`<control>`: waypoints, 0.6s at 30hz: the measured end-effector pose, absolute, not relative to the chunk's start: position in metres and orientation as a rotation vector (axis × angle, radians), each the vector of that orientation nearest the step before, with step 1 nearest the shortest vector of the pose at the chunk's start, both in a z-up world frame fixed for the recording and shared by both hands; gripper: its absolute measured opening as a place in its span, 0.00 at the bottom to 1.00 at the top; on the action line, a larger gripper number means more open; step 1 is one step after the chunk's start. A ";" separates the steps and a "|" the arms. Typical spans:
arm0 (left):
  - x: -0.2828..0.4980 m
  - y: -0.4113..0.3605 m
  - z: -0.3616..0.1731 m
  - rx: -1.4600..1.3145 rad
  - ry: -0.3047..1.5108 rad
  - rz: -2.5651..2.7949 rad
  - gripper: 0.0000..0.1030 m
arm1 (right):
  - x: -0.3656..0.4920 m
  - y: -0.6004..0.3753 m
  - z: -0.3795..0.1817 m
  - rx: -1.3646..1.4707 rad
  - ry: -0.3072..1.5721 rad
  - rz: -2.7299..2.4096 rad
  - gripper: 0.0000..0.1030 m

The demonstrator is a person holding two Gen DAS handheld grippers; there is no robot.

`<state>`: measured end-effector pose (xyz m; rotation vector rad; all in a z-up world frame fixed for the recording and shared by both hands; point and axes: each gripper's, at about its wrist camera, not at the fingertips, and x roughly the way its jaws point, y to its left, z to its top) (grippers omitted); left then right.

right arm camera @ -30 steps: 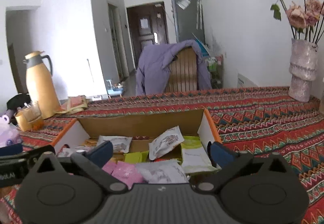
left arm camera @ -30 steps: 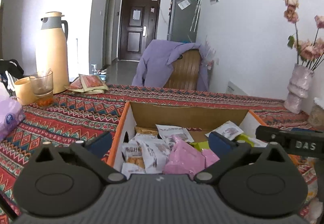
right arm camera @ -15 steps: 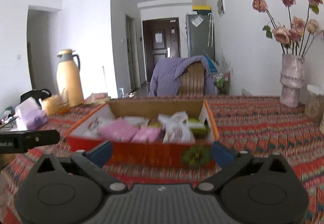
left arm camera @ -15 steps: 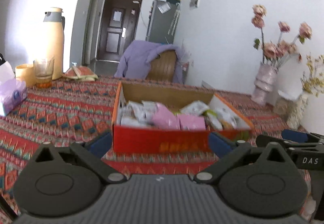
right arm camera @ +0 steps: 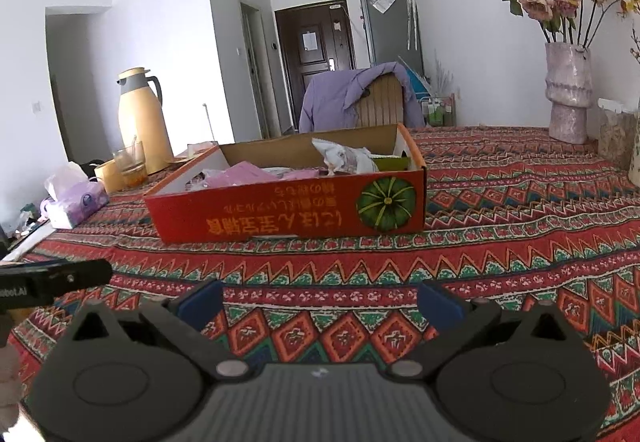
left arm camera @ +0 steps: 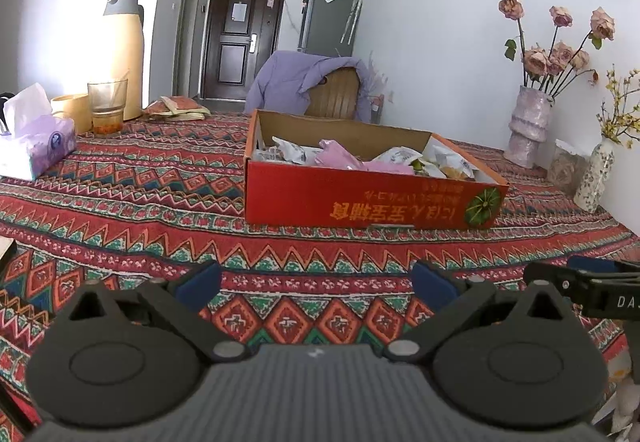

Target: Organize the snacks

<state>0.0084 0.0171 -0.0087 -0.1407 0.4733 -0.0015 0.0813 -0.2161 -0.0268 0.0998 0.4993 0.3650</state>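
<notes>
A red cardboard box (left arm camera: pixel 368 198) (right arm camera: pixel 288 214) with a green pumpkin print stands on the patterned tablecloth, holding several snack packets, pink (left arm camera: pixel 340 156) (right arm camera: pixel 240 176) and white (left arm camera: pixel 400 154) (right arm camera: pixel 348 158) among them. My left gripper (left arm camera: pixel 316 284) is open and empty, low over the cloth well in front of the box. My right gripper (right arm camera: pixel 320 300) is likewise open and empty, in front of the box. Each gripper shows at the edge of the other's view.
A yellow thermos (left arm camera: pixel 122 54) (right arm camera: pixel 140 122), a glass (left arm camera: pixel 107 102) and a purple tissue pack (left arm camera: pixel 36 142) (right arm camera: pixel 76 202) stand left. A vase of dried roses (left arm camera: pixel 528 122) (right arm camera: pixel 568 94) stands right by the wall. A chair with a purple jacket (left arm camera: pixel 312 82) is behind the table.
Both grippers have pulled back from above the box toward the table's near side and dropped lower. The box now lies well ahead of them. Both stay open and empty.
</notes>
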 end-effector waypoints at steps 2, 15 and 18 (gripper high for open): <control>0.007 0.016 -0.010 -0.139 0.476 -0.005 1.00 | 0.080 -0.216 -0.026 0.092 0.495 0.365 1.00; 0.004 0.014 -0.009 -0.141 0.472 -0.025 1.00 | 0.079 -0.212 -0.024 0.075 0.495 0.365 1.00; 0.004 0.014 -0.009 -0.142 0.472 -0.025 1.00 | 0.079 -0.212 -0.024 0.074 0.494 0.365 1.00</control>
